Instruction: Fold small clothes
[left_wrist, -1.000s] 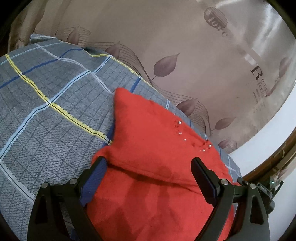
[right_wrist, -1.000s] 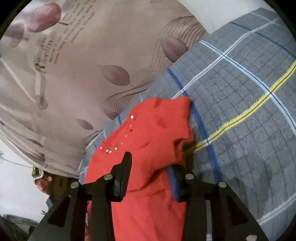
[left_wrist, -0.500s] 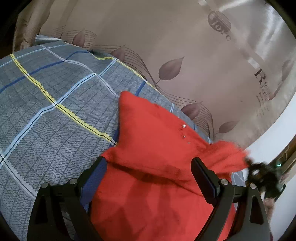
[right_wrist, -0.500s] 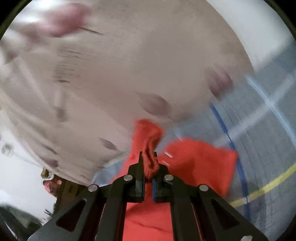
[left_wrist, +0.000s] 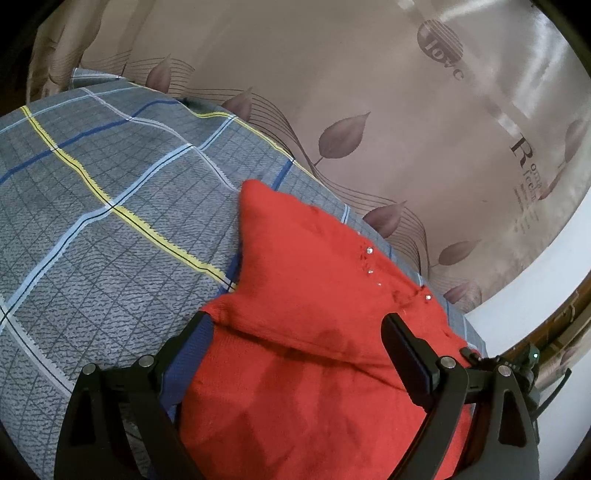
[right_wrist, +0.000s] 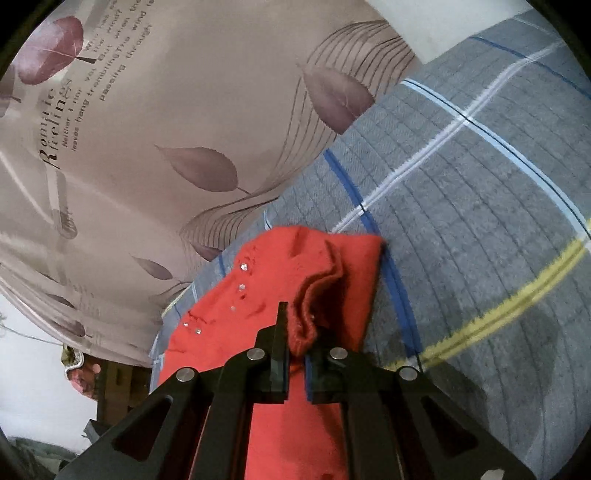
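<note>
Red knit garment is lying near the plaid bedspread's curtain-side edge; my right gripper is pinching its rolled fold, my left gripper is hovering spread wide.

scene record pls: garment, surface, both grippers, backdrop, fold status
garment: red knit top, small shiny studs near neckline
surface: grey plaid bedcover, garment lies on it
left gripper: open, jaws astride the garment, holding nothing
right gripper: shut on a bunched fold of the red knit top
backdrop: beige leaf-print curtain
fold status: one side flap lies over the body; the fold is not finished
</note>
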